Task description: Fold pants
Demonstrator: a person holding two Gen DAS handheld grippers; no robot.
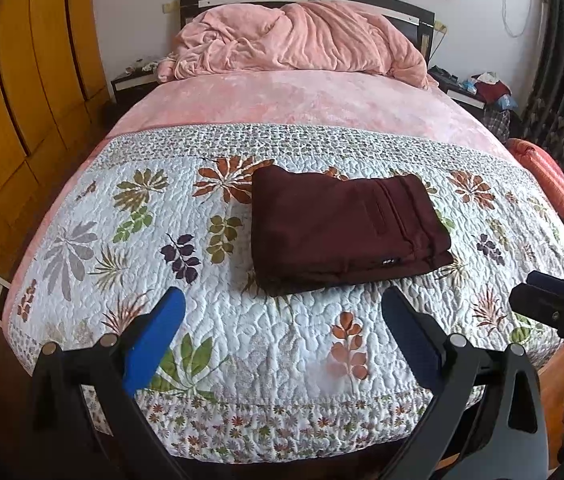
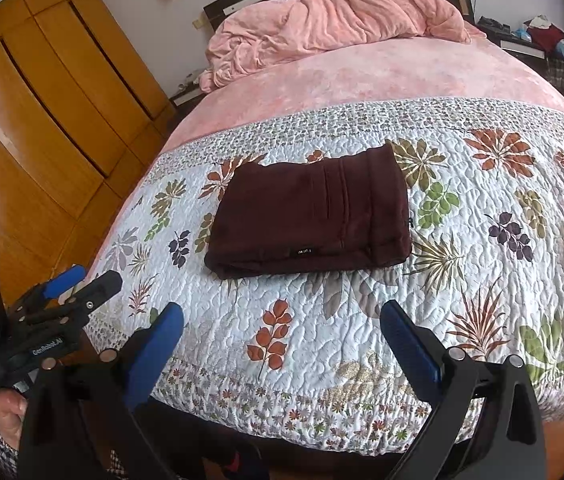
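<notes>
Pants (image 1: pixel 345 232) lie on floral quilt (image 1: pixel 242 344) near foot of bed, folded into compact maroon rectangle, small label on near edge. Fold looks finished, by my reading.

Left gripper (image 1: pixel 282 344) hovers at bed's foot, jaws spread wide, holding nothing. Right gripper (image 2: pixel 282 344) likewise: jaws apart, empty, well short of pants.

Doing it well now: keep both clear, no snagging of stacked layers; at most press near edge flat.

Containers: none visible. Nightstand (image 1: pixel 469 94) far right carries clutter, too small to identify.
</notes>
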